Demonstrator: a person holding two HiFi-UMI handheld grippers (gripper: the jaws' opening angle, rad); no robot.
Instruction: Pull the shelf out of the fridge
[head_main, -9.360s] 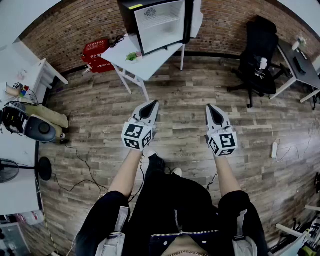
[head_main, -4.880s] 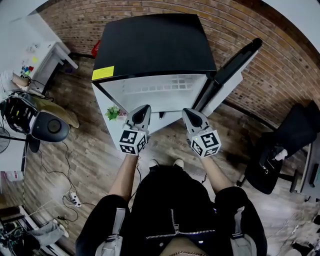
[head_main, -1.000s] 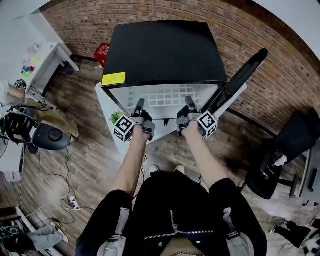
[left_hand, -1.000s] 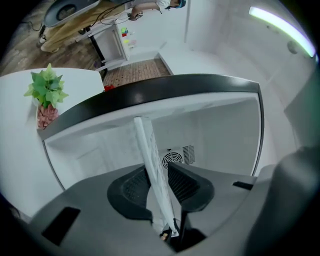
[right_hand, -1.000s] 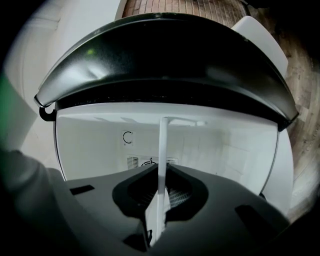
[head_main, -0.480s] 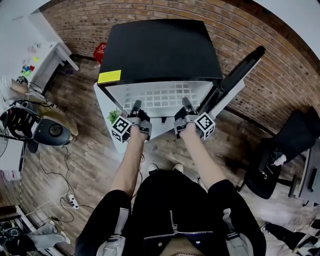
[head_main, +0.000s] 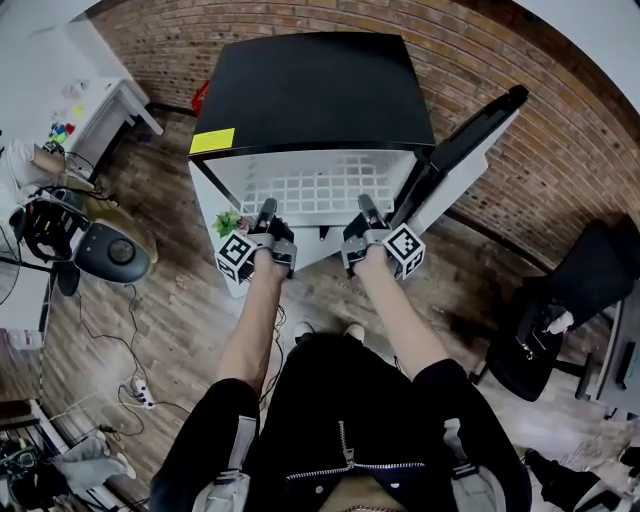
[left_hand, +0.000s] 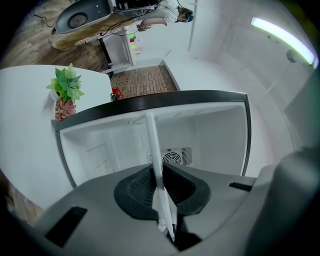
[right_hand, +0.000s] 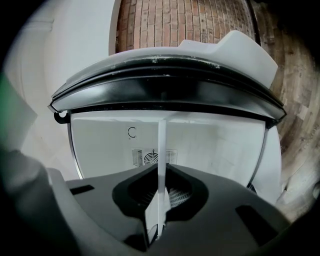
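Both hands are on the job now: the left gripper (head_main: 267, 210) and the right gripper (head_main: 364, 204) reach into the open fridge (head_main: 310, 90), each with its jaws pinched on the near edge of the white wire shelf (head_main: 322, 186). In the two gripper views that edge runs as a thin white bar straight down between the dark pads, which are pressed against it on both sides. The shelf is still lying level inside the cabinet, its grid showing under the black top, with the door (head_main: 470, 135) swung wide to the right and a little potted plant (head_main: 229, 222) on the white table (head_main: 305, 262) just left of the left gripper. I'd say the grasp is made and the draw itself is the step in hand. What comes next, to my eye, is an even pull toward the person with both hands together, keeping the shelf flat so it doesn't jam on one side. Compared with a second ago, the left gripper's jaws, then standing apart around the edge, have closed on it; the right one was already clamped.
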